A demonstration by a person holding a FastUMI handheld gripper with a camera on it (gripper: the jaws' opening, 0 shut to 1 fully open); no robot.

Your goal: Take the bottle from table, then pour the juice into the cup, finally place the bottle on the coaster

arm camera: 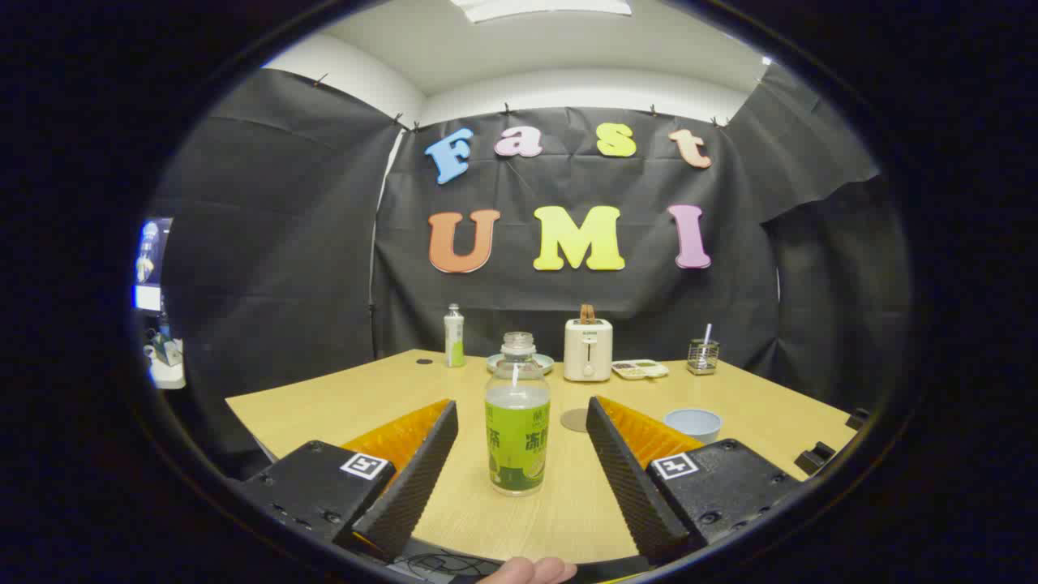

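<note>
Standing between the wide-spread tool (519,454) fingers, untouched: a clear cylindrical bottle (517,418) on the smooth wooden table (324,405).

The bottle (517,414), standing between the spread fingers of the gripper (519,442), has a clear neck, pale liquid and a bright green label with white marks. The table (340,405) is light wood-grain, the toaster (588,349) cream, the cup (692,424) pale blue and the coaster (574,419) greyish, perhaps. A 2nd bottle (454,337) at the back is white over green.
</note>
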